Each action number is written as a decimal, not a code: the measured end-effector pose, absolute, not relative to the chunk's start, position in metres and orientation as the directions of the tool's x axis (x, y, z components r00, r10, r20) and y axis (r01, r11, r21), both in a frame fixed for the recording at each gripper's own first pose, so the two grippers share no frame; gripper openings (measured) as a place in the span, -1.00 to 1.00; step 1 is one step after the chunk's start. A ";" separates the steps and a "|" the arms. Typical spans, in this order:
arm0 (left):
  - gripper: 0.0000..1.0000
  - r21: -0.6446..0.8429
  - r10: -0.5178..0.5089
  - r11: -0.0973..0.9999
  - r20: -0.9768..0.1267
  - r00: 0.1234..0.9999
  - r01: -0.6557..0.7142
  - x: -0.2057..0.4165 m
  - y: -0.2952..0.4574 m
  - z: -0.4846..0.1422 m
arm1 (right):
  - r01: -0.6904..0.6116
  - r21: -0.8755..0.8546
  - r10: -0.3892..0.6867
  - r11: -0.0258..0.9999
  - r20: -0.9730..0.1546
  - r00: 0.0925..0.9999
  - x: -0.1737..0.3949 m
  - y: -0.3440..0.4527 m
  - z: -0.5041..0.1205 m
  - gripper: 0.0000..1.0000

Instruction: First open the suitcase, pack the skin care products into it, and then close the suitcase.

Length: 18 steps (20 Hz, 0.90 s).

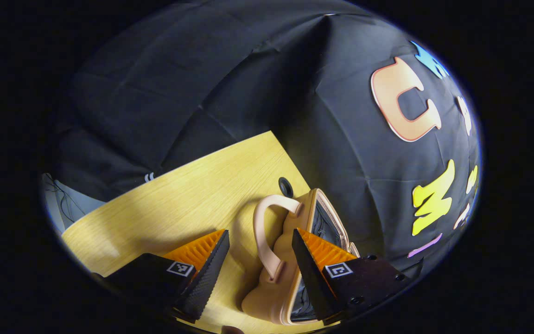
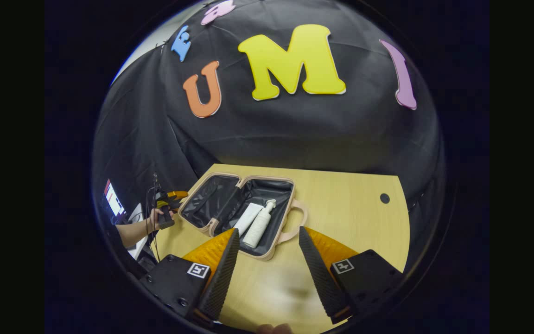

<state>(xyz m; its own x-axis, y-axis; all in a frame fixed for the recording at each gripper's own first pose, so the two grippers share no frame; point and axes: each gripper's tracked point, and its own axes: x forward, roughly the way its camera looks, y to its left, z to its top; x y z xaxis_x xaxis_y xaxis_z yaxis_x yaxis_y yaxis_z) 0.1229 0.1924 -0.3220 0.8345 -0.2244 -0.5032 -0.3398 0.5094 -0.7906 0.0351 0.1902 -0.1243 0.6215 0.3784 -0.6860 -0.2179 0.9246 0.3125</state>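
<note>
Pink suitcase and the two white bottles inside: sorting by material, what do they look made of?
Pink suitcase: probably matte moulded plastic shell, with dark, slightly shiny fabric lining. White tube and white pump bottle: apparently smooth, opaque, matte plastic.

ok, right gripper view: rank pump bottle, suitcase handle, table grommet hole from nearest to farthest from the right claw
1. suitcase handle, just ahead, near the right finger.
2. pump bottle, inside the open suitcase, ahead-left; close to the handle's range, hard to separate.
3. grommet hole, far right on the table.
</note>
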 end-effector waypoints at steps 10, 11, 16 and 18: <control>-0.74 -0.748 -0.131 0.529 -0.539 0.832 -0.401 0.151 0.198 -0.303 | -0.221 0.265 0.343 0.939 -0.650 0.678 0.024 0.197 -0.111 0.55; -0.79 -0.727 -0.120 0.566 -0.539 0.834 -0.388 0.148 0.199 -0.292 | -0.210 0.267 0.335 0.941 -0.634 0.697 0.024 0.196 -0.107 0.55; -0.84 -0.659 -0.087 0.702 -0.458 0.885 -0.272 0.148 0.184 -0.194 | -0.212 0.193 0.285 0.958 -0.558 0.779 0.021 0.176 -0.085 0.55; -0.84 -0.642 -0.097 0.736 -0.411 0.906 -0.213 0.145 0.164 -0.153 | -0.237 0.129 0.270 0.963 -0.498 0.824 0.012 0.165 -0.064 0.54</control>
